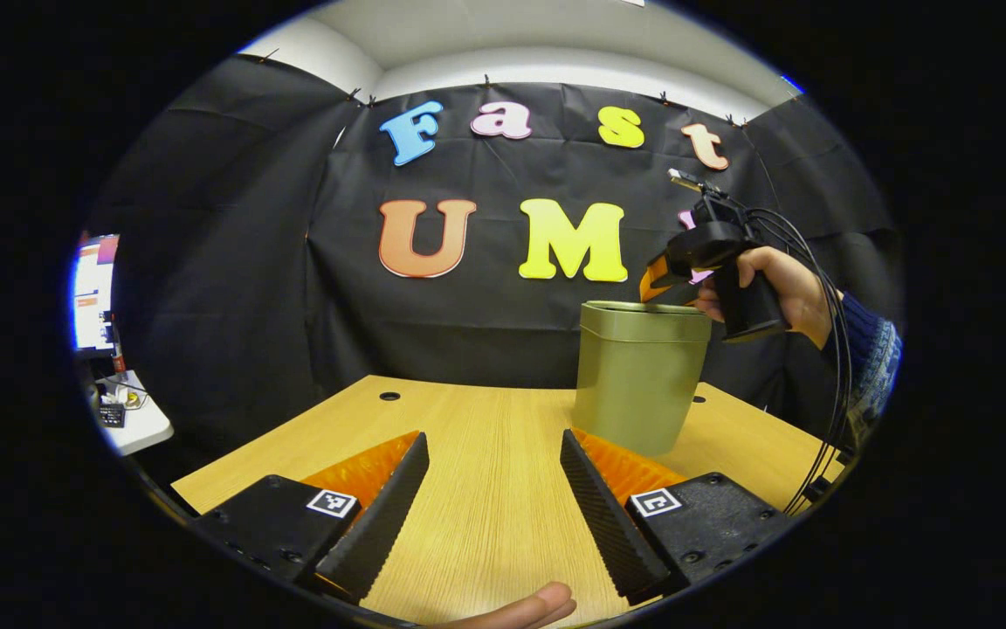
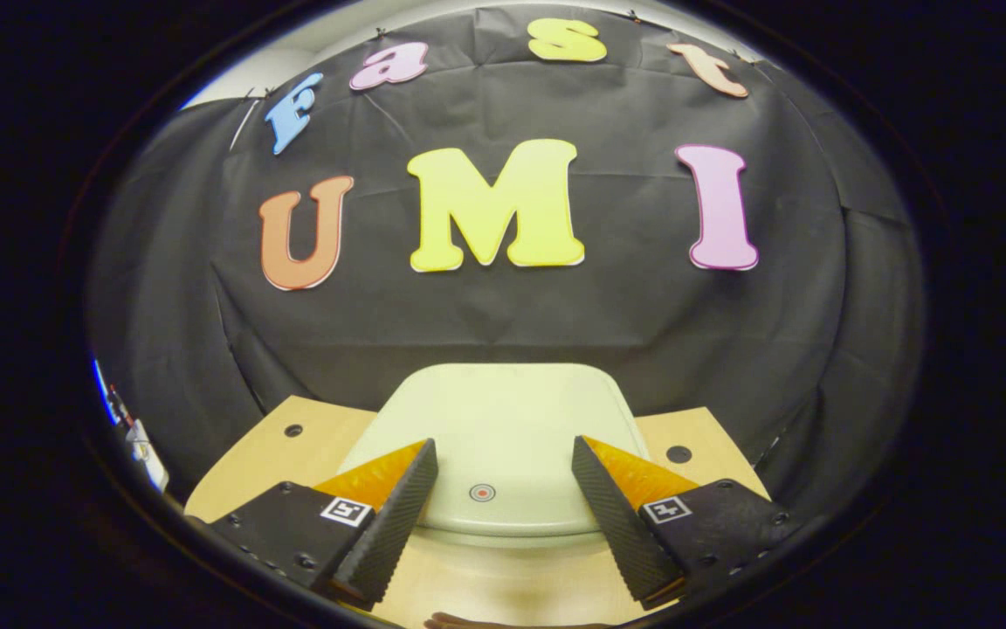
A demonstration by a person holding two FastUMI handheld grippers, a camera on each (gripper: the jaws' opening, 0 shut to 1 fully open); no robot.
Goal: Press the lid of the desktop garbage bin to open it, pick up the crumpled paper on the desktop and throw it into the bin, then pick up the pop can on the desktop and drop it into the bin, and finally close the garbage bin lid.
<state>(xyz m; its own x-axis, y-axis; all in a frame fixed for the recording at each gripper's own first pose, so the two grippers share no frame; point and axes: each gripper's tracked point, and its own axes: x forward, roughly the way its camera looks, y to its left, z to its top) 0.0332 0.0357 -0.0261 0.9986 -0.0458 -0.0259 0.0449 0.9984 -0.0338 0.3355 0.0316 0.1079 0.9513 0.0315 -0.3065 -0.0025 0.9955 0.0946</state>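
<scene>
The green bin (image 1: 638, 380) stands near the desk's (image 1: 468, 437) far right edge, lid (image 2: 490, 428) down. It looks like light, stiff plastic that could slide or tip, so press straight down on the round mark (image 2: 482, 493). The right gripper (image 2: 503, 502) hovers over the lid, jaws wide, holding nothing. The left gripper (image 1: 492, 507) waits over bare desk, jaws wide and empty.
</scene>
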